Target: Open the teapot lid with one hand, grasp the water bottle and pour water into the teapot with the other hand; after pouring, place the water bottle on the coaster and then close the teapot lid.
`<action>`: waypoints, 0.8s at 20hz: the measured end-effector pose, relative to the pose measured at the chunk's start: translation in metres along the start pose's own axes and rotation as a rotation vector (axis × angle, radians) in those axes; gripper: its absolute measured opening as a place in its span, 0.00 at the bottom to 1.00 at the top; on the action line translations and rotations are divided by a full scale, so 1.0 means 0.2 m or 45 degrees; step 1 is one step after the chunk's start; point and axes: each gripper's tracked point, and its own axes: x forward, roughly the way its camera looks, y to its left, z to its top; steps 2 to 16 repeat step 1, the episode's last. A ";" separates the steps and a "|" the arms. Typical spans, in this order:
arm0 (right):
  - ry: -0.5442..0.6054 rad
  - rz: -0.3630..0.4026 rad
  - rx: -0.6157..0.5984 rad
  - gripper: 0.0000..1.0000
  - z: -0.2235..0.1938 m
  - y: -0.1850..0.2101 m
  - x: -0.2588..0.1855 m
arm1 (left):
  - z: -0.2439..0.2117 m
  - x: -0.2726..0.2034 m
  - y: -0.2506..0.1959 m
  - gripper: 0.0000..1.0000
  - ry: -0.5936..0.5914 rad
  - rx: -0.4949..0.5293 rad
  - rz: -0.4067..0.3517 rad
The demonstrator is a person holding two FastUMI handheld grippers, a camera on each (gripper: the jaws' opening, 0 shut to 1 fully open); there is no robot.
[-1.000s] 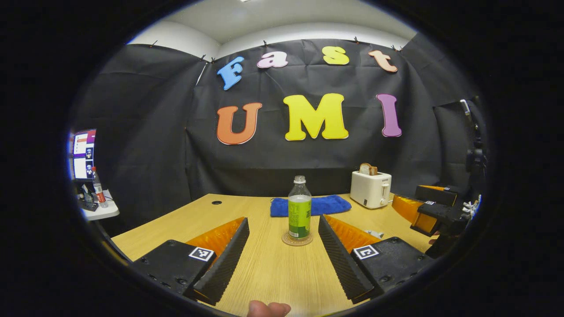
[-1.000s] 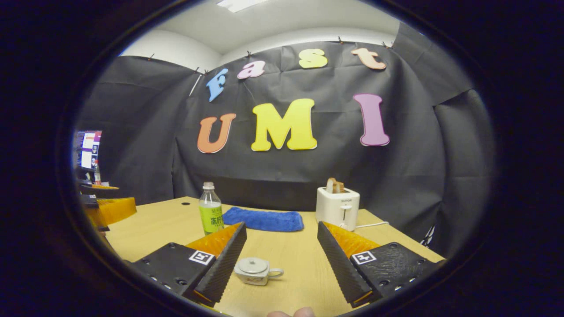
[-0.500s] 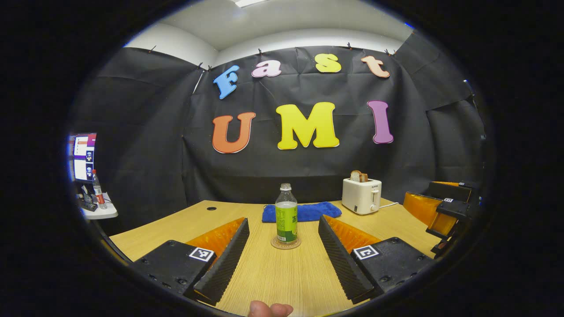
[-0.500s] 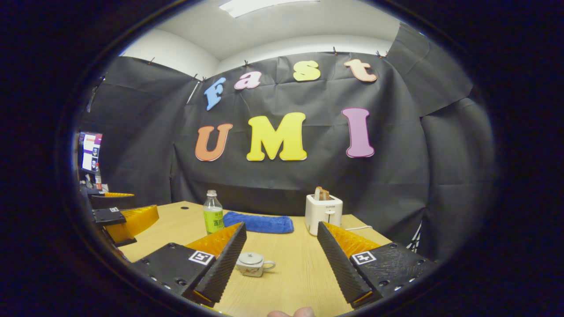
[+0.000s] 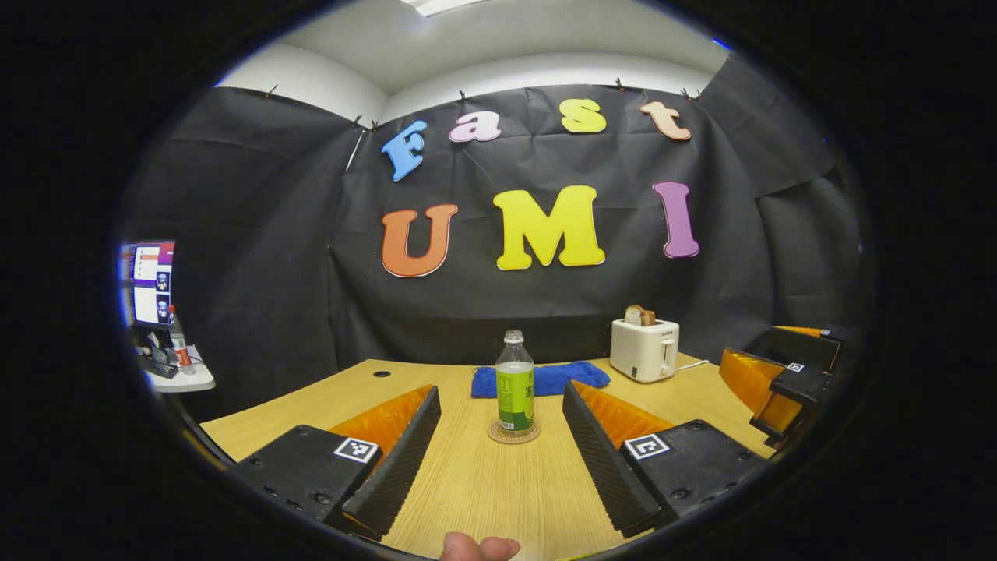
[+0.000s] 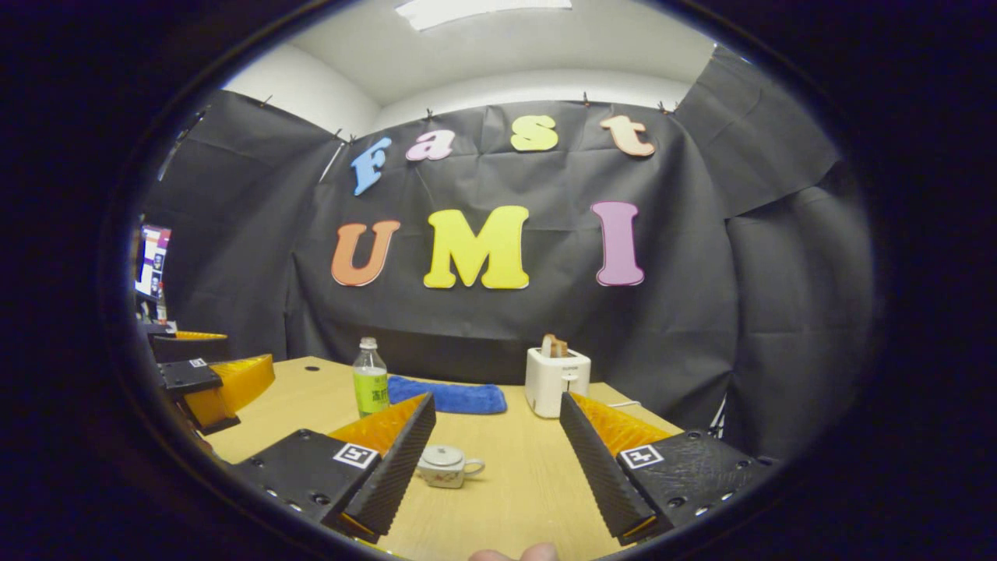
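Observation:
A clear water bottle (image 5: pixel 515 385) with a green label stands upright on a round coaster (image 5: pixel 513 433) on the wooden table, straight ahead of my left gripper (image 5: pixel 500 460), whose fingers are open and empty. In the right gripper view the same bottle (image 6: pixel 370 379) stands at the left. A small pale teapot (image 6: pixel 445 467) with its lid on sits on the table just ahead of my right gripper (image 6: pixel 494 467), nearer its left finger. That gripper is open and holds nothing. The right gripper (image 5: pixel 779 382) shows at the right edge of the left gripper view, the left gripper (image 6: pixel 210 382) at the left edge of the right gripper view.
A blue cloth (image 5: pixel 541 378) lies at the back of the table behind the bottle. A white toaster (image 5: pixel 643 351) with bread in it stands at the back right. A side shelf with a screen and a small bottle (image 5: pixel 179 343) is off to the left.
Both grippers have drawn back from the table objects; the bottle and teapot look smaller and farther off. The bottle stays on the coaster and the teapot lid stays on.

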 end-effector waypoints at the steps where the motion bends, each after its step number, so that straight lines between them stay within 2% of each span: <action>1: 0.003 -0.002 -0.004 0.96 0.01 0.01 0.00 | 0.00 0.00 0.00 0.99 -0.001 0.000 0.000; 16: 0.003 -0.002 -0.004 0.96 0.01 0.01 0.00 | 0.00 0.00 0.00 0.99 -0.001 0.000 0.000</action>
